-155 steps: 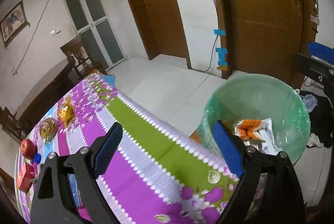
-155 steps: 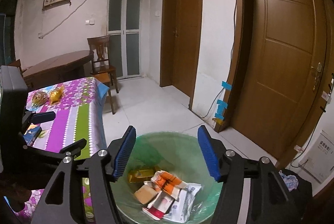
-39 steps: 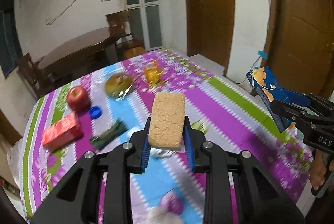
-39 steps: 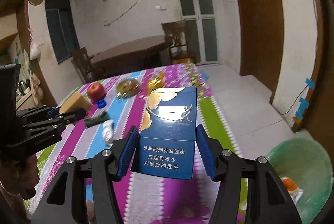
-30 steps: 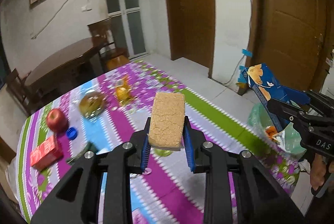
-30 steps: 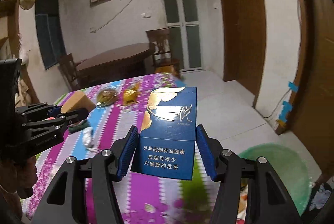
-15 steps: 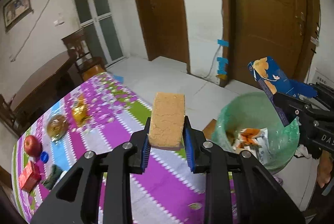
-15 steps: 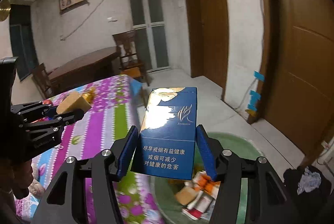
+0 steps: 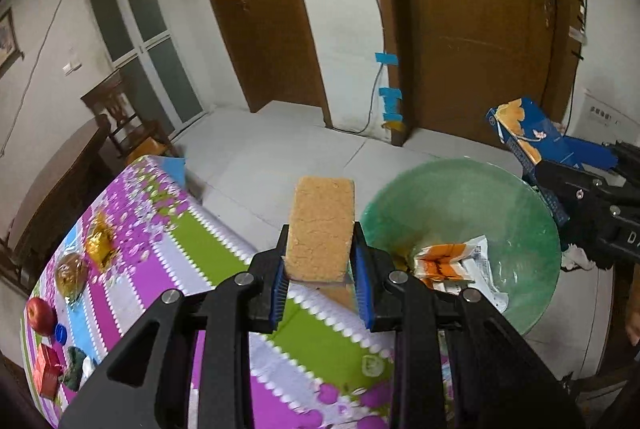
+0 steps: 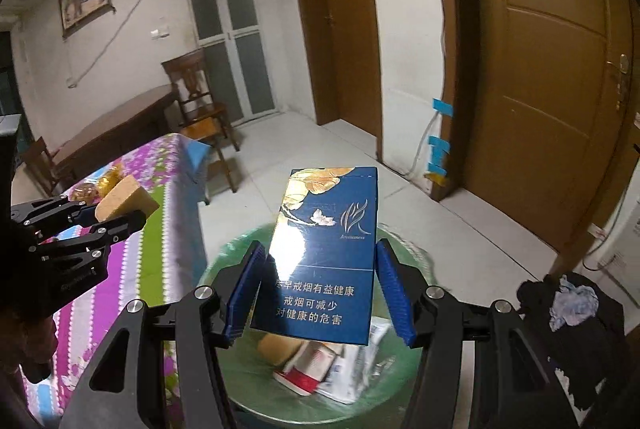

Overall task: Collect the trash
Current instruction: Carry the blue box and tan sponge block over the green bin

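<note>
Clamped in the left gripper (image 9: 322,283) over the table edge (image 9: 256,257), the sponge block (image 9: 322,229) could be dropped short of the green-lined bin (image 10: 240,385), above which the blue carton (image 10: 326,253) is gripped by the right gripper (image 10: 320,293).

Blue cigarette carton (image 10: 324,257) upright above green-lined bin (image 10: 240,381), tan sponge block (image 9: 322,229) upright beside it

Red apple (image 9: 40,310) on floral tablecloth (image 9: 192,241), wooden chair (image 10: 199,100), brown door (image 10: 548,77)
</note>
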The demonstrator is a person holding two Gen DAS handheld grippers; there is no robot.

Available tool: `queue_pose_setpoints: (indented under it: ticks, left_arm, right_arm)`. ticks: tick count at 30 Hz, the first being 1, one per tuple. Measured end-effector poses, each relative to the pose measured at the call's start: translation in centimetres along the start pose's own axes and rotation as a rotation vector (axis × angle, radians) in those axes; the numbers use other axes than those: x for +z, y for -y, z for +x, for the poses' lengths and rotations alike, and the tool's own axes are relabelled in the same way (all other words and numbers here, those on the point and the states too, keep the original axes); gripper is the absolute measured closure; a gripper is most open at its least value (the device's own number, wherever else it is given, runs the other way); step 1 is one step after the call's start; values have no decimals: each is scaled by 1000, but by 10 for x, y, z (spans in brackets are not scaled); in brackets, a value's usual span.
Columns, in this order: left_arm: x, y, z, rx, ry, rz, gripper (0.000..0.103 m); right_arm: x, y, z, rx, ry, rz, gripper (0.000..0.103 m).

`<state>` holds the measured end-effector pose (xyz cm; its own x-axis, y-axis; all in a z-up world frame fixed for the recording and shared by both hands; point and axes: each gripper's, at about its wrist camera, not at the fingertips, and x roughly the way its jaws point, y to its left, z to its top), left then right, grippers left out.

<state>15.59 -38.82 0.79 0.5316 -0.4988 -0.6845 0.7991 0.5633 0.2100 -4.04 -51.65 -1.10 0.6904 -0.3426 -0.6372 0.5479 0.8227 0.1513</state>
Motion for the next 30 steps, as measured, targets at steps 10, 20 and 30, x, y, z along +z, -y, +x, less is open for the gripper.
queue_pose_setpoints:
  ticks: [10,20,30]
  left_arm:
    - [7,33,20,-20,-27,65,76]
    - [6,55,42,-45,-70,119,76]
    - [0,72,58,-80,-109,165,76]
  right_arm:
    - [-3,12,-3,-44,-17,-8,45]
    - [-5,6,6,-54,-76,-26,45]
    - [-9,8,19,-24,-150,-23,45]
